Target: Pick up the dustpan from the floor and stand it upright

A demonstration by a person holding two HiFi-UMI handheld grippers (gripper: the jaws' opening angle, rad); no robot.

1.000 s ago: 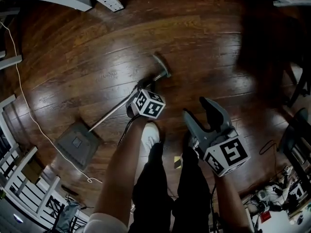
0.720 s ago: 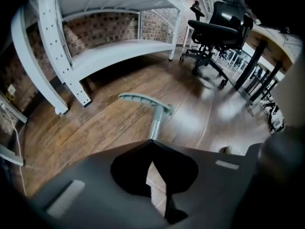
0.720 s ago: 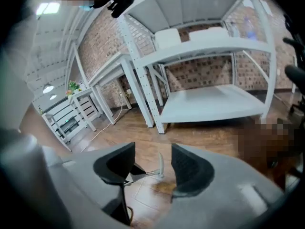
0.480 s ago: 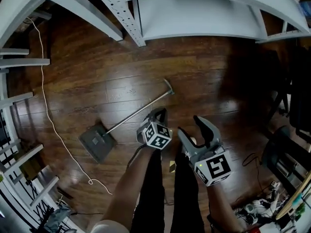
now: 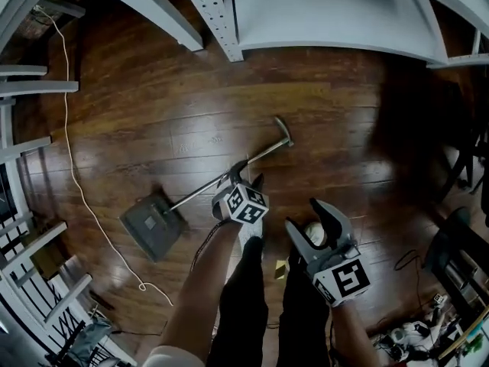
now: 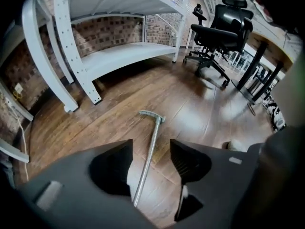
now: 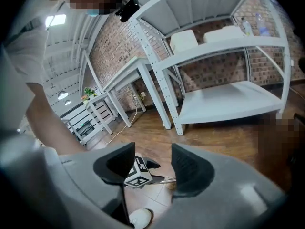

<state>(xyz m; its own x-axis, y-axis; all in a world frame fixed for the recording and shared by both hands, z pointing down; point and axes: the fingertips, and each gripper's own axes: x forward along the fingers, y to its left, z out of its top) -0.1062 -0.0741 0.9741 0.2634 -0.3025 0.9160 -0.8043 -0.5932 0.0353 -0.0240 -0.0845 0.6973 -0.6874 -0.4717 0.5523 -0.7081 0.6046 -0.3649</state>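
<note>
The dustpan (image 5: 153,224) lies on the dark wood floor, its long metal handle (image 5: 218,178) running up-right to a T-shaped grip (image 5: 284,132). My left gripper (image 5: 248,173) hovers over the middle of the handle. Its jaws are opening. In the left gripper view the handle (image 6: 148,151) shows on the floor between the jaws of the left gripper (image 6: 151,144), untouched by either pad. My right gripper (image 5: 304,214) hangs open over the person's legs with nothing between its fingers. In the right gripper view, the right gripper (image 7: 153,149) looks at the left gripper's marker cube (image 7: 138,173).
A white metal shelf rack (image 5: 321,14) stands along the far side. A white cable (image 5: 69,151) trails down the floor at left. The person's white shoe (image 5: 248,232) is beside the handle. A black office chair (image 6: 221,25) and a desk stand off to the right.
My left gripper was down at the handle near its grip; it has come off and risen. The right gripper rose too. The dustpan still lies on the floor.
</note>
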